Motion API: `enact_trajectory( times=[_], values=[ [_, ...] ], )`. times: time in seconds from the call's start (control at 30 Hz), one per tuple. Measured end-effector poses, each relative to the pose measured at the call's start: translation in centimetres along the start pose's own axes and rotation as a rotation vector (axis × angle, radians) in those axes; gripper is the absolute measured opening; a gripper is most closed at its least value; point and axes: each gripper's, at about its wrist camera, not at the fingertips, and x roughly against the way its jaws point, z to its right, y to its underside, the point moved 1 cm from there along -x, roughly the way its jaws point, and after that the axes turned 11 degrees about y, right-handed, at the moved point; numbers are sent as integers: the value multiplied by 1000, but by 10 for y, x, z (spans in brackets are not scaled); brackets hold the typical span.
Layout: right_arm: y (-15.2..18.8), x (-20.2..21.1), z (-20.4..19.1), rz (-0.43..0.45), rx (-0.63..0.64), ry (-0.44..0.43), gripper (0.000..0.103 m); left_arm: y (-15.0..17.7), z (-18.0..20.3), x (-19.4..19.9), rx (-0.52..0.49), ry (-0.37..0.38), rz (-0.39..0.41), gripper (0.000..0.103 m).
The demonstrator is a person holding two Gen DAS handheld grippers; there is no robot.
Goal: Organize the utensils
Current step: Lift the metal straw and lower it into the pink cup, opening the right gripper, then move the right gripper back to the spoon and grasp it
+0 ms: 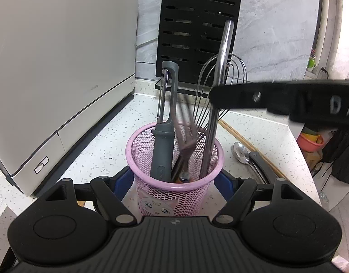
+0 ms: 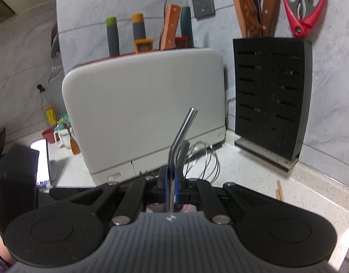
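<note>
**Utensil holder on a speckled counter**

Left wrist view: left gripper, jaws clamped on the pink mesh cup, which stands on white speckled countertop. Right wrist view: right gripper, jaws together on a metal straw; grey marbled wall behind.

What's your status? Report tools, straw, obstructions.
Left tool around pink cup. Right tool shut on metal straw, lower end in cup. Whisk crowds it.

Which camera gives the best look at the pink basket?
The left wrist view. The pink basket stands in the middle between the left tongs, its rim, mesh and contents, peeler and whisk, clear. The right wrist view shows only a sliver of pink below the right tongs, shut on a metal straw.
</note>
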Motion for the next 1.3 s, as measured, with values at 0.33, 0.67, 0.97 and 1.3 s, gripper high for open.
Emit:
enact_trajectory(
  times=[0.33, 0.67, 0.97, 1.3],
  values=[
    [16, -16, 17, -170, -36, -6, 3, 1, 5, -2, 7, -14, 7, 89],
    [8, -2, 31, -186, -72, -8, 22, 2, 3, 1, 6, -4, 15, 89],
    [-12, 15, 62, -204, -61, 130, 25, 2, 2, 0, 6, 0, 18, 89],
    [8, -60, 101, -471, -75, 221, 25, 2, 0, 1, 4, 4, 17, 89]
  ],
)
